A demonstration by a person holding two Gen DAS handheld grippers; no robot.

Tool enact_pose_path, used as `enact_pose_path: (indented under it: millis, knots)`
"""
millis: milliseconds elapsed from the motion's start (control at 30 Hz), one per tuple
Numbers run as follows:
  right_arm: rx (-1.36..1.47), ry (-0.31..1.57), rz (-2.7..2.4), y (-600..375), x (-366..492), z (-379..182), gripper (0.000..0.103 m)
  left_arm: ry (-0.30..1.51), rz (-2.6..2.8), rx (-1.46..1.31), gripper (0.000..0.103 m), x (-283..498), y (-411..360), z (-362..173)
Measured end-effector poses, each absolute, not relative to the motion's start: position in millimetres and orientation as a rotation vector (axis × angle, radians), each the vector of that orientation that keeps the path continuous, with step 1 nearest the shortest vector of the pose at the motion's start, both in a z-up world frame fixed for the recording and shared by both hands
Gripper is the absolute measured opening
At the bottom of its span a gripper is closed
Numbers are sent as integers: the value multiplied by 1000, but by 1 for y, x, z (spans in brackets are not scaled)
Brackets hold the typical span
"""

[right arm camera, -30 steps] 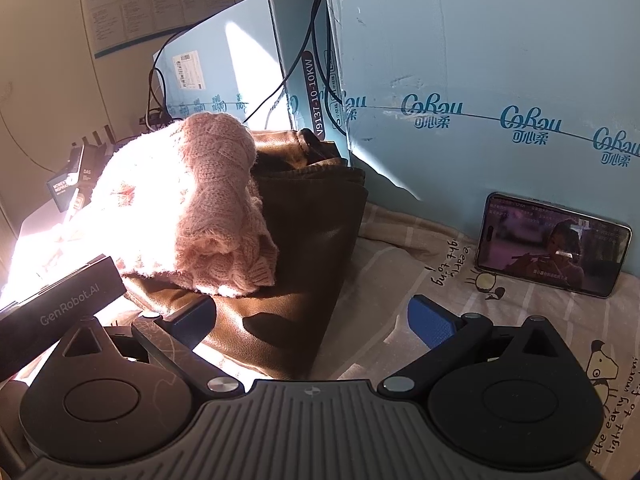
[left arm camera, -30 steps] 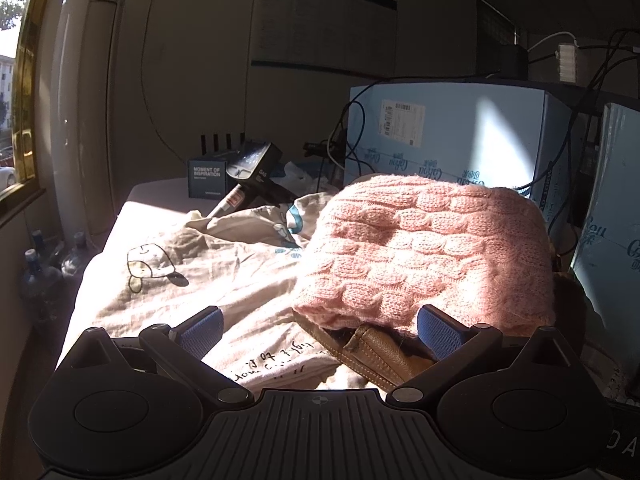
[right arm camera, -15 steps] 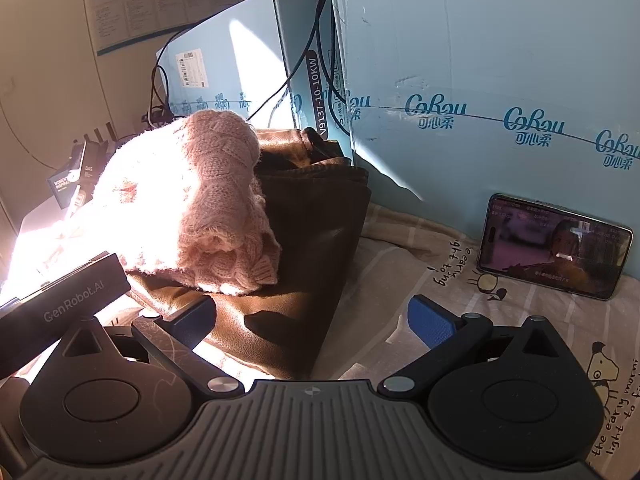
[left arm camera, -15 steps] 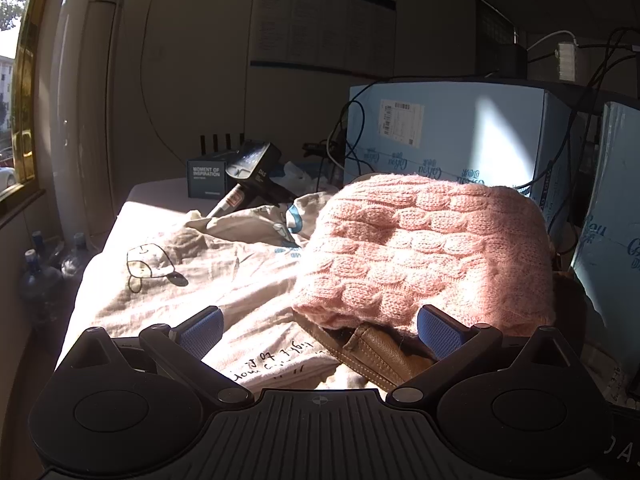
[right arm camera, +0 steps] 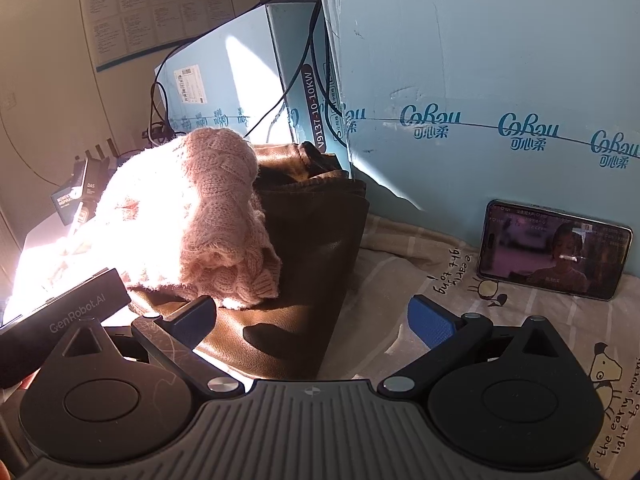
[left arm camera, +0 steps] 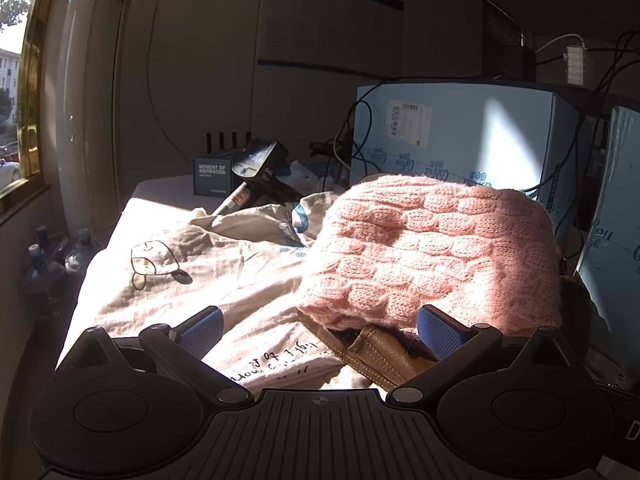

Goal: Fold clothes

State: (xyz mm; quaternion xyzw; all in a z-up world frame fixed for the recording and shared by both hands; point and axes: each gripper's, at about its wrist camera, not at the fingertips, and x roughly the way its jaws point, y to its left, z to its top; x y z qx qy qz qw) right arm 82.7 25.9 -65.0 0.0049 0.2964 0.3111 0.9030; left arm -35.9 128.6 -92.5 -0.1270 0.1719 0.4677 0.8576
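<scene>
Your bed sheet (left arm camera: 192,280) (cream, with cartoon drawings) covers the surface. On it the folded pink sweater (left arm camera: 432,256) lies on top of the folded brown jacket (right arm camera: 296,280), by the blue boxes (right arm camera: 460,80). Your left gripper (left arm camera: 318,330) and right gripper (right arm camera: 312,318) both hover spread apart, holding nothing.

A pink cable-knit sweater (left arm camera: 436,256) lies over a brown leather garment (right arm camera: 304,264), ahead of blue-padded gripper fingers (left arm camera: 438,330). Beige cloth (left arm camera: 208,272) bears black cartoon doodles and lettering; pale blue boxes (right arm camera: 460,92) carry teal logos.
</scene>
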Motion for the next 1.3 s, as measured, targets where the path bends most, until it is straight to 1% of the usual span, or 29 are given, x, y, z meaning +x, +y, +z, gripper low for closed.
enact_pose_path:
  millis: [300,1300]
  knots:
    - [58,557,643,19,80,-59,103,367,981,-258,103,-35,128,-94]
    - [49,543,651,19,77,-58,103,351,983,-263,103,-37,128,-93]
